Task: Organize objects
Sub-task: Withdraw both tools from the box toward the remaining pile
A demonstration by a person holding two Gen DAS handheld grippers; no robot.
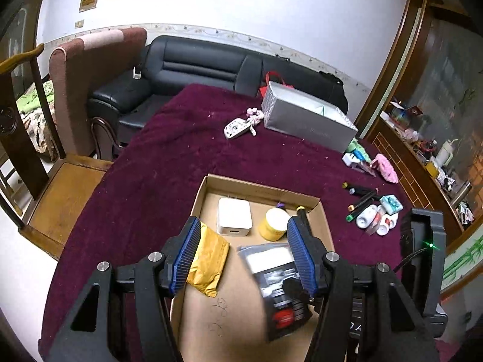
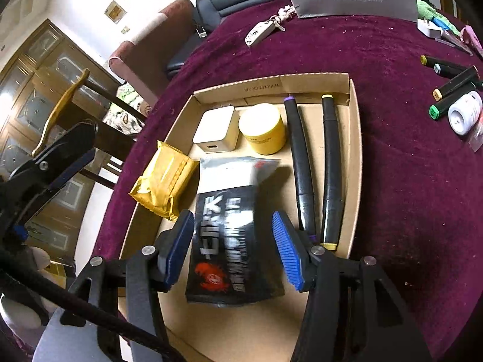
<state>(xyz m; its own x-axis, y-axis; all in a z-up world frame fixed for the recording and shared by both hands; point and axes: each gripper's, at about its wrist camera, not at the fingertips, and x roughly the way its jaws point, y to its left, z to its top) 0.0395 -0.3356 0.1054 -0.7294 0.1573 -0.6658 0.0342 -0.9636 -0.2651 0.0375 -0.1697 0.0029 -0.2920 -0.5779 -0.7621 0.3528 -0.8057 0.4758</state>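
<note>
Grippers [image 1: 244, 242] [image 2: 232, 249] parted and empty above the black packet [image 2: 232, 241] in our cardboard tray [image 2: 355, 150], we judge the loose markers [image 2: 452, 81] come next.

A shallow brown cardboard tray [image 2: 354, 138] looks matt and smooth. The dark red cloth [image 2: 407, 181] over the bench is fuzzy, linty plush. The gold foil packet [image 2: 163, 181] and black printed pouch [image 2: 232, 241] are glossy; the white plastic charger block [image 2: 215, 134] is smooth. Ribbed blue rubbery pads [image 2: 286, 253] line the right hand-held gripper.
</note>
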